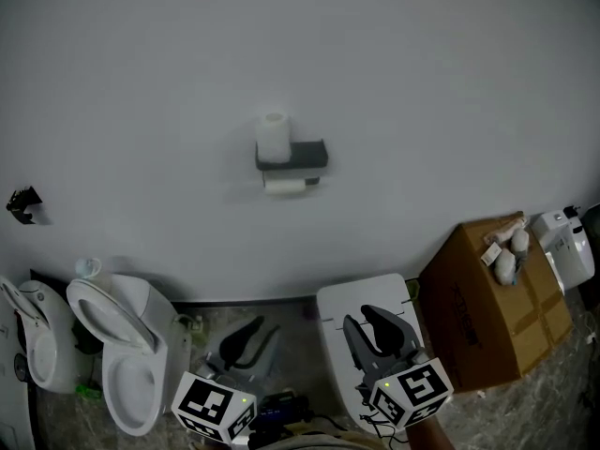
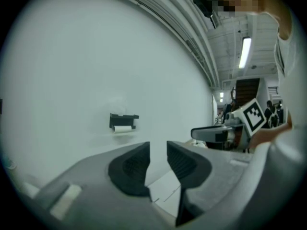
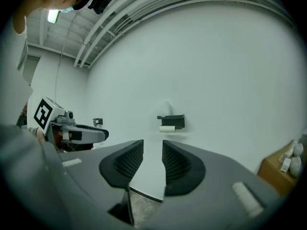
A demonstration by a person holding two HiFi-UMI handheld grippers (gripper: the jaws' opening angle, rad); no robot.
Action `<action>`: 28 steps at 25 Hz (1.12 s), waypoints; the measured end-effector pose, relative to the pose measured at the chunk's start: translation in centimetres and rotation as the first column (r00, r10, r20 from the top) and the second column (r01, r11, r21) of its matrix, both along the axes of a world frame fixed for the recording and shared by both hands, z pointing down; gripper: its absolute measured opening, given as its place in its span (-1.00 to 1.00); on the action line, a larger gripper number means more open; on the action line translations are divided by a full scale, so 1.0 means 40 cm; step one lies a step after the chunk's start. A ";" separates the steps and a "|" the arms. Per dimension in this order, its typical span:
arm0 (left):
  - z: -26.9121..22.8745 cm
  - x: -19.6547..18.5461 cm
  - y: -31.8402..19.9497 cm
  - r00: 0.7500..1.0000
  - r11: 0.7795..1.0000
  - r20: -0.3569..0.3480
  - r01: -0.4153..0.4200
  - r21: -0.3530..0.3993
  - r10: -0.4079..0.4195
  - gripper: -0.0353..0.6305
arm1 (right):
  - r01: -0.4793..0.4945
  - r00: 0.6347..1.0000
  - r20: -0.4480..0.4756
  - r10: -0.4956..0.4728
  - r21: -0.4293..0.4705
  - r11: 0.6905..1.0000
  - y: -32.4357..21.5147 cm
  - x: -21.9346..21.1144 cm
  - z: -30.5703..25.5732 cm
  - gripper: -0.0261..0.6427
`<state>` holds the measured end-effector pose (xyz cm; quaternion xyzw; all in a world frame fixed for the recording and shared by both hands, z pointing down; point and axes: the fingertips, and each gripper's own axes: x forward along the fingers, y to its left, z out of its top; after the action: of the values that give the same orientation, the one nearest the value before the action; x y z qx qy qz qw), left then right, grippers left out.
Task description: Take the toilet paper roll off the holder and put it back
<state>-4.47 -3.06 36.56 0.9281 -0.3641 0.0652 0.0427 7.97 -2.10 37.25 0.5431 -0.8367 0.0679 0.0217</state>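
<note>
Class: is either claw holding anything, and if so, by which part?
Nothing is held. The left claw and right claw each show jaws apart with nothing between them; the toilet paper roll sits on its wall holder, untouched.

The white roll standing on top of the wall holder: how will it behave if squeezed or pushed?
The upright roll looks like soft wound paper, so probably light and easy to dent. It stands on end atop the holder, so a push may tip it; being round, it could then roll.
</note>
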 end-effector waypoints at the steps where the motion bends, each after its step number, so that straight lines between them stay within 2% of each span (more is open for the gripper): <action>1: -0.001 -0.005 -0.021 1.000 1.000 0.001 -0.003 0.002 0.003 -0.59 | -0.004 1.000 -0.001 0.004 -0.001 1.000 -0.019 -0.003 -0.001 -0.60; 17: -0.004 -0.080 -0.281 0.999 0.999 0.013 -0.044 0.008 0.044 -0.59 | -0.043 0.999 -0.002 0.043 -0.010 0.999 -0.267 -0.064 0.005 -0.60; 28: 0.013 -0.104 -0.337 0.999 0.998 0.002 -0.052 -0.019 0.052 -0.55 | -0.060 0.998 0.005 0.060 -0.042 0.997 -0.312 -0.071 0.025 -0.60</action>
<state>-8.65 -16.55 37.07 0.9367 -0.3394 0.0710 0.0494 5.12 -14.57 38.27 0.5673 -0.8183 0.0878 0.0281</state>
